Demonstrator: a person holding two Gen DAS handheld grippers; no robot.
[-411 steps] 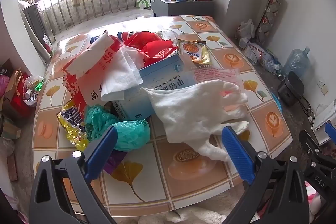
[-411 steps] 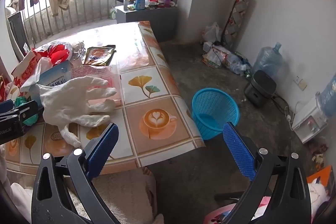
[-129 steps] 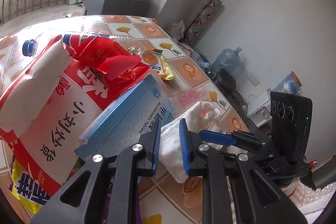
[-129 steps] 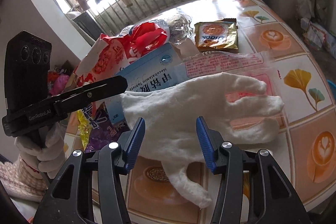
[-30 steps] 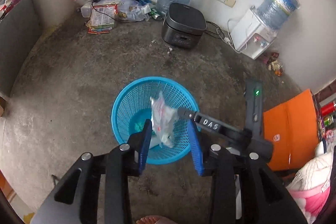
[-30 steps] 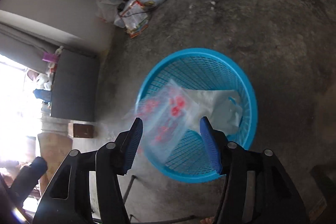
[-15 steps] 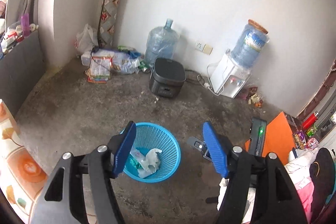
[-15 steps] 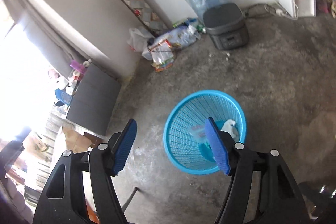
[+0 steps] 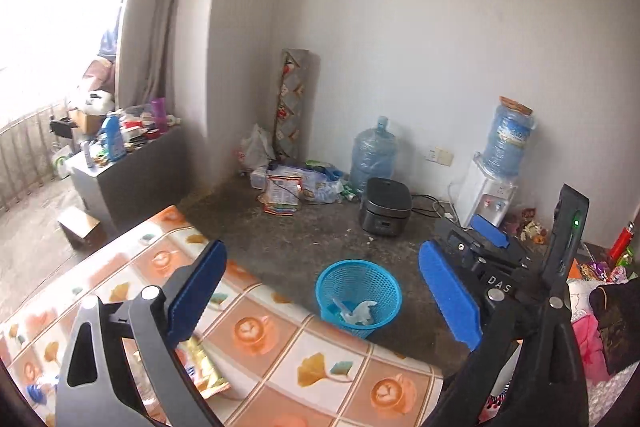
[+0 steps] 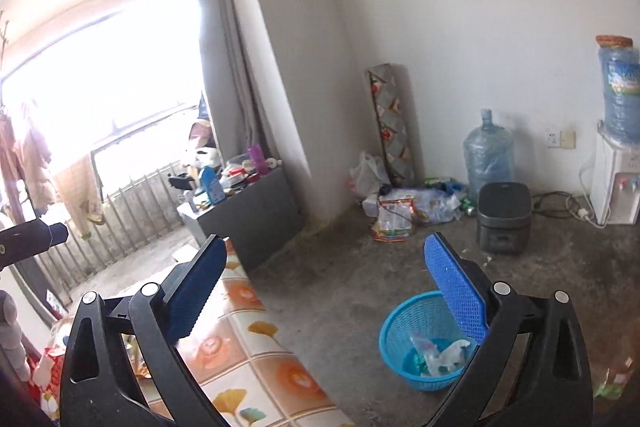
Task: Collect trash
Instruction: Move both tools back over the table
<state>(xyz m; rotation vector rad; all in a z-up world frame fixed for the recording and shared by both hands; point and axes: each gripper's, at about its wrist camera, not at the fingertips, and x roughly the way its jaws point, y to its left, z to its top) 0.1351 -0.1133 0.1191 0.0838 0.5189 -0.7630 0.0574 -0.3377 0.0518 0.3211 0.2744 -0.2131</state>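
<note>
A blue mesh basket (image 9: 358, 291) stands on the concrete floor beside the table and holds a white glove (image 9: 362, 310) and a clear wrapper; it also shows in the right wrist view (image 10: 418, 339). My left gripper (image 9: 320, 301) is open and empty, raised above the table's edge. My right gripper (image 10: 326, 301) is open and empty too, and its body shows in the left wrist view (image 9: 504, 267). A gold snack wrapper (image 9: 202, 371) lies on the patterned table (image 9: 280, 355). Red trash lies at the table's left end (image 10: 48, 367).
A black rice cooker (image 9: 385, 206), a water jug (image 9: 374, 155), a water dispenser (image 9: 492, 179) and floor litter (image 9: 296, 185) stand along the far wall. A grey cabinet (image 9: 132, 179) with bottles stands near the window railing.
Both grippers have released the glove and the wrapper into the basket, opened wide, and risen and swung back toward the table. The basket now looks smaller and farther.
</note>
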